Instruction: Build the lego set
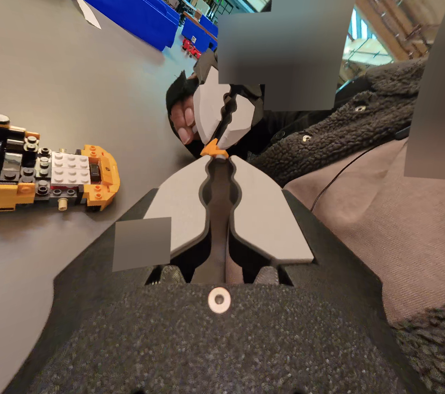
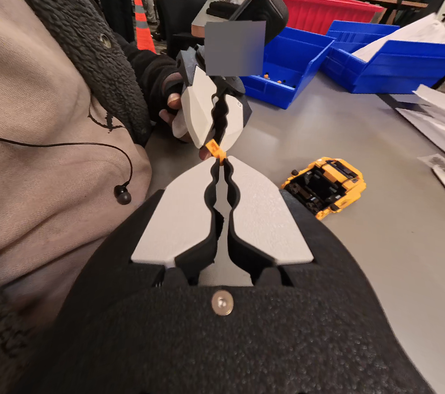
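Note:
A small orange lego piece (image 1: 212,148) is held in the air between both grippers, which meet tip to tip above the table's near edge. My left gripper (image 1: 220,159) is shut on its lower end, where a small grey stud shows. The right gripper (image 1: 218,140) comes from the far side, shut on the orange piece's upper end. In the right wrist view, my right gripper (image 2: 221,161) is shut on the orange piece (image 2: 215,149), and the left gripper (image 2: 214,141) pinches it from the other side. The partly built orange-and-black lego car (image 1: 60,178) lies on the grey table (image 1: 72,84); it also shows in the right wrist view (image 2: 325,187).
Blue bins (image 2: 289,74) stand at the table's far side, one with small orange pieces inside; a red bin (image 2: 325,11) is behind them. Paper sheets (image 2: 423,115) lie at the right. The person's torso (image 2: 48,117) is close behind the grippers. Blue bins (image 1: 125,4) also show in the left wrist view. Less than 4 cm separates the two grippers' tips.

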### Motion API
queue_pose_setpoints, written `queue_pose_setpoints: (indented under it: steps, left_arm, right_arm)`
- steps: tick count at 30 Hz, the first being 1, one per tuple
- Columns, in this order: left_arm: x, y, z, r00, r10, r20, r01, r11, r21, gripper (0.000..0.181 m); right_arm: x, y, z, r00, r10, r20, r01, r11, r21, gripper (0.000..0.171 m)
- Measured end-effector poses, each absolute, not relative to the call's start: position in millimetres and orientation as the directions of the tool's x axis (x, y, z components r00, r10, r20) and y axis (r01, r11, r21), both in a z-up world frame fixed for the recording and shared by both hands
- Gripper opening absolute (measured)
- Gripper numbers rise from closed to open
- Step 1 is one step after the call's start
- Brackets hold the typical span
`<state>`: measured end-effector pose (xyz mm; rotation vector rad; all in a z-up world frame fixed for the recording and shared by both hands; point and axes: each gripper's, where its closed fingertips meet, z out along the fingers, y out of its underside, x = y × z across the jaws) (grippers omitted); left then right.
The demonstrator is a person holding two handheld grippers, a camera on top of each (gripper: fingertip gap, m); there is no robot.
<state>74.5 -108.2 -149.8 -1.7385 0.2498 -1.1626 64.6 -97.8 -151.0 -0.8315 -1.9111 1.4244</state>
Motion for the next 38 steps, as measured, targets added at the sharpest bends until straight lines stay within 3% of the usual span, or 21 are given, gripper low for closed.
queue_pose_setpoints:
  steps: [10, 20, 38]
  left_arm:
    - [71, -102, -159, 0.551, -0.561, 0.618, 0.346, -0.520, -0.781, 0.008]
    - [78, -118, -134, 0.175, -0.608, 0.774, 0.483, -0.632, -0.606, 0.007]
    - [93, -127, -106, -0.127, -0.610, 0.782, 0.532, -0.707, -0.466, 0.007]
  right_arm:
    - [59, -97, -156, -0.579, 0.801, 0.154, 0.134, 0.280, -0.950, 0.003]
    - [72, -107, -132, -0.662, 0.740, 0.115, 0.014, 0.165, -0.986, 0.003]
    - [81, -119, -108, -0.686, 0.709, 0.164, -0.127, 0.105, -0.986, 0.003]
